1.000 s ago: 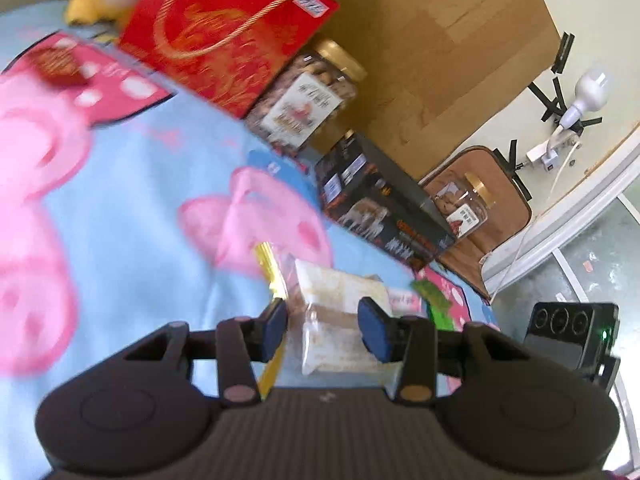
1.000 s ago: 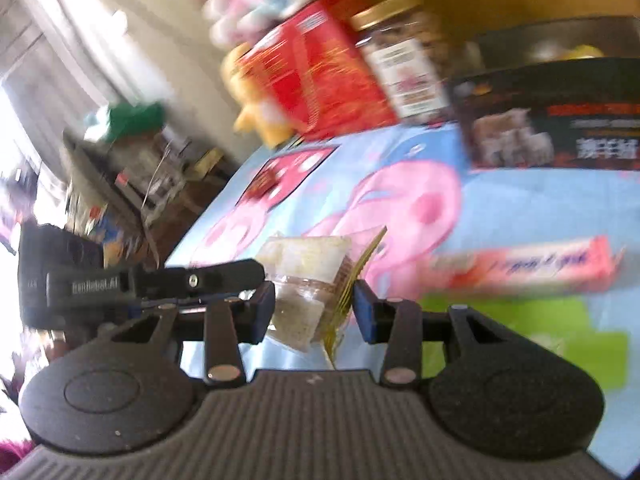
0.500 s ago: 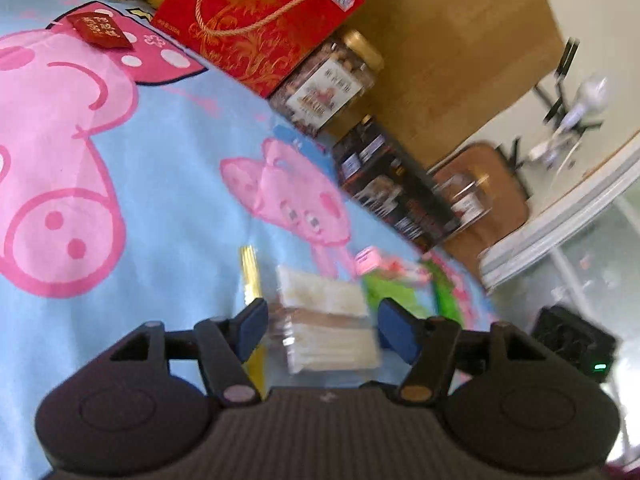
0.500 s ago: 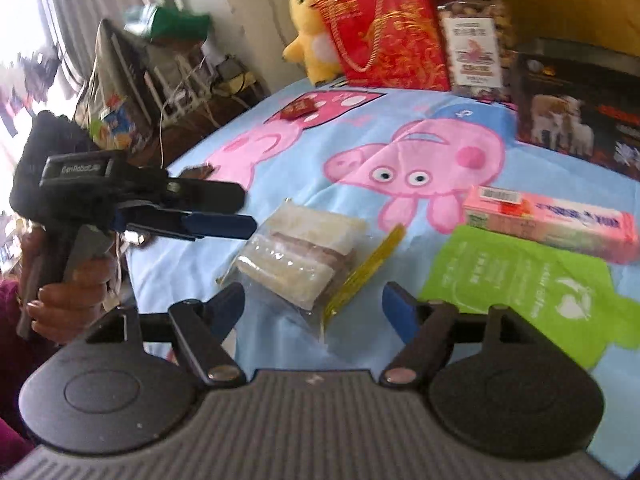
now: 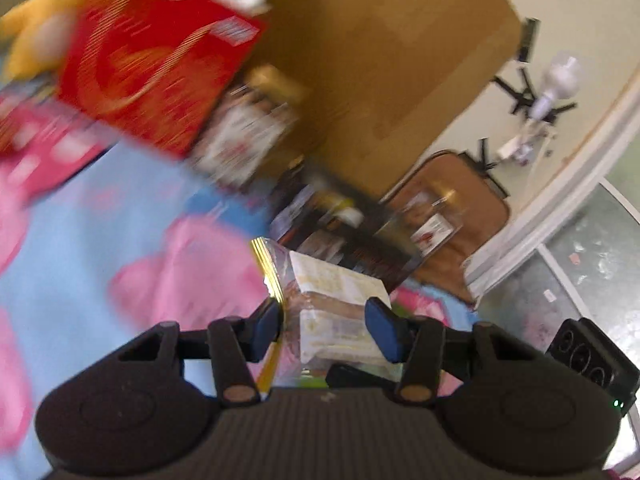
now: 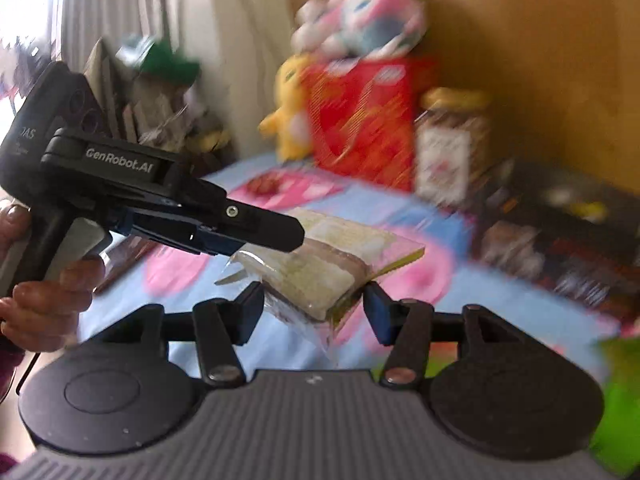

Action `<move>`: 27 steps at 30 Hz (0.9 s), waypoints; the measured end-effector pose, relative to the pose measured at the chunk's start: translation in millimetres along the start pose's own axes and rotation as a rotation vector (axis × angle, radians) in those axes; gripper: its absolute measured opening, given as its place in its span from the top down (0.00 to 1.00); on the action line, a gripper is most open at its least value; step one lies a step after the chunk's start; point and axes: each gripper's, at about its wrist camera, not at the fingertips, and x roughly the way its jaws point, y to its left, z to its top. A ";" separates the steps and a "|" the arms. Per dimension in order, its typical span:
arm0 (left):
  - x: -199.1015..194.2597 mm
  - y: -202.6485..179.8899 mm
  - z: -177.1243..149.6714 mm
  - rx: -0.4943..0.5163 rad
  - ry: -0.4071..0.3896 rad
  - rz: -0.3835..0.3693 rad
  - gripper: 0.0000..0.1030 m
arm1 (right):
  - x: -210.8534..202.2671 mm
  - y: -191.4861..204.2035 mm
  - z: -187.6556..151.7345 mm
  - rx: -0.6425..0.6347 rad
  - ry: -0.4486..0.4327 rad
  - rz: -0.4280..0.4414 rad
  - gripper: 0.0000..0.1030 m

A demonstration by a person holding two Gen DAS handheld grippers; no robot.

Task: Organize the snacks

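A clear-wrapped packet of layered cake slices [image 5: 336,292] with a yellow edge hangs above the blue cartoon cloth [image 5: 100,220]. My left gripper [image 5: 324,326] has its blue pads against both sides of the packet, and its jaws are closing. In the right wrist view the same packet [image 6: 320,268] lies between the pads of my right gripper [image 6: 314,308], whose jaws are also closing on it. There the left gripper [image 6: 260,240], held in a person's hand [image 6: 48,300], grips the packet's far end.
At the back stand a red gift bag [image 6: 360,120], a jar of nuts [image 6: 452,148], a dark box [image 6: 560,240] and a yellow plush toy [image 6: 288,112]. A green pouch [image 6: 616,400] lies at the right edge. A brown board rises behind them.
Both grippers opened wide around the packet lying on the cloth, then narrowed onto it. The packet has come up off the cloth, and both views have swung.
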 end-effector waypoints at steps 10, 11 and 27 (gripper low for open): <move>140.0 -39.9 90.8 0.048 0.038 -0.023 0.53 | 0.0 -133.3 71.1 0.116 -0.056 -0.185 0.47; 150.6 -38.9 92.4 0.052 0.045 0.002 0.53 | 7.1 -143.5 72.4 0.123 -0.045 -0.195 0.47; 74.3 -25.5 21.9 0.047 0.082 -0.028 0.51 | -46.8 -152.6 17.3 0.300 0.016 -0.077 0.42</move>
